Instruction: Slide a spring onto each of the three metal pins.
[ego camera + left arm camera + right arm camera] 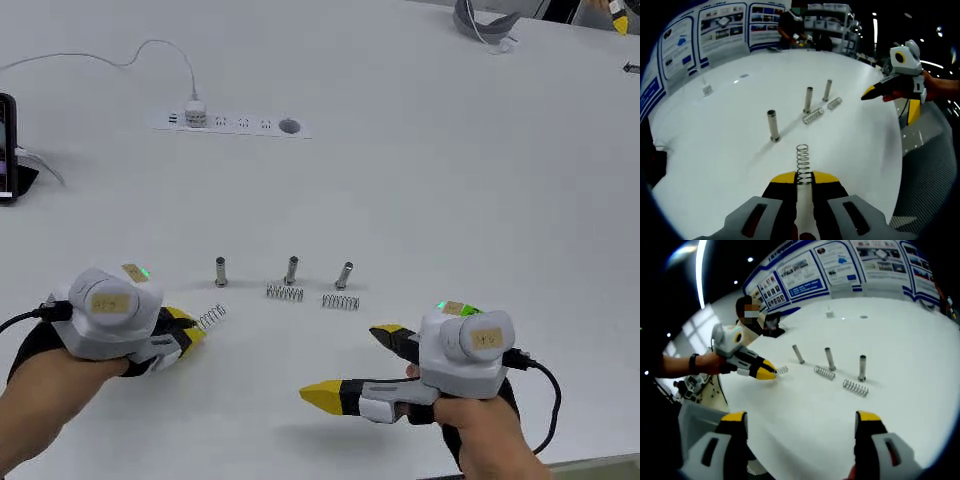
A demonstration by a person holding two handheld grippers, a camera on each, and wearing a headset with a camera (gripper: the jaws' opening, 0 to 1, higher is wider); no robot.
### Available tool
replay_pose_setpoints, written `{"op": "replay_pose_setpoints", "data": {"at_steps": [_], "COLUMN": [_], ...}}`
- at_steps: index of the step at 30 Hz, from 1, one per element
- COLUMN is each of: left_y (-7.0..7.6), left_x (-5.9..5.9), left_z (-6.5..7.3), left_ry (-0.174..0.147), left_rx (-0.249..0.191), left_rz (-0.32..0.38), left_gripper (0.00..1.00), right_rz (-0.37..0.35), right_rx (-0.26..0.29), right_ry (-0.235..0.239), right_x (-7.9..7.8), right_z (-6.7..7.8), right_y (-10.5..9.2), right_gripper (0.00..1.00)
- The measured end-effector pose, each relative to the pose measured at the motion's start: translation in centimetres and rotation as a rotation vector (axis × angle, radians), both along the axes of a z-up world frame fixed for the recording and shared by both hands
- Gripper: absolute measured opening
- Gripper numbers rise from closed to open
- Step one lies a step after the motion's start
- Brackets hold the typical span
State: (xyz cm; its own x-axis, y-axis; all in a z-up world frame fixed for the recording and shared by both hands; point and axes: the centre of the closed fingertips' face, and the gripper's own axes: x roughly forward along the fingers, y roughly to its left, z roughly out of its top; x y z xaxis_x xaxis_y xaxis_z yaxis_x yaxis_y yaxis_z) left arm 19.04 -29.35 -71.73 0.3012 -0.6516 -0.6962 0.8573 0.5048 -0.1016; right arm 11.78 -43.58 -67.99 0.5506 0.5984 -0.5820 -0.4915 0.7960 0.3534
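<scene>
Three short metal pins stand upright in a row on the white table: the left pin point(221, 271), the middle pin point(291, 269) and the right pin point(344, 275). One loose spring point(284, 292) lies in front of the middle pin, another point(340, 301) in front of the right pin. My left gripper point(195, 333) is shut on one end of a third spring point(211, 317), which points toward the left pin point(773, 125) and stops short of it. The held spring point(802, 160) sticks out past the yellow tips. My right gripper point(350, 365) is open and holds nothing, near the front edge.
A white power strip point(230, 123) with a plugged-in cable lies at the back of the table. A dark phone point(8, 145) stands at the far left edge. Grey gear point(485, 20) sits at the back right. The table's front edge runs just below my right hand.
</scene>
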Motion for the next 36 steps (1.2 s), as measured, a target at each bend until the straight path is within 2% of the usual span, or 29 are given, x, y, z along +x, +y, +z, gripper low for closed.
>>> {"op": "replay_pose_setpoints", "data": {"at_steps": [4,9,16,18,25,36], "left_y": [0.0,-0.1,-0.7,-1.1,-2.3,-4.2], "left_x": [-0.2,-0.5,-1.3,-1.4,-2.5,-4.1], "left_z": [0.6,1.1,2.1,2.2,3.0,2.9], "left_ry": [-0.002,-0.007,-0.013,-0.014,-0.019,-0.008], "left_rx": [-0.026,-0.039,-0.051,-0.070,-0.080,-0.086], "left_rz": [0.004,0.003,-0.012,-0.026,-0.059,-0.121], "left_gripper": [0.10,0.10,0.10,0.10,0.10,0.10], "right_rz": [0.010,0.012,0.019,0.024,0.034,0.019], "right_rx": [-0.001,0.033,0.052,0.059,0.086,0.119], "right_ry": [0.004,-0.003,-0.007,-0.011,-0.005,-0.006], "right_x": [-0.1,0.1,0.3,0.3,-0.2,-0.3], "right_z": [-0.1,0.5,0.8,0.9,0.7,0.9], "right_y": [0.4,1.1,1.9,2.1,2.6,2.4], "right_gripper": [0.90,0.89,0.88,0.87,0.84,0.80]}}
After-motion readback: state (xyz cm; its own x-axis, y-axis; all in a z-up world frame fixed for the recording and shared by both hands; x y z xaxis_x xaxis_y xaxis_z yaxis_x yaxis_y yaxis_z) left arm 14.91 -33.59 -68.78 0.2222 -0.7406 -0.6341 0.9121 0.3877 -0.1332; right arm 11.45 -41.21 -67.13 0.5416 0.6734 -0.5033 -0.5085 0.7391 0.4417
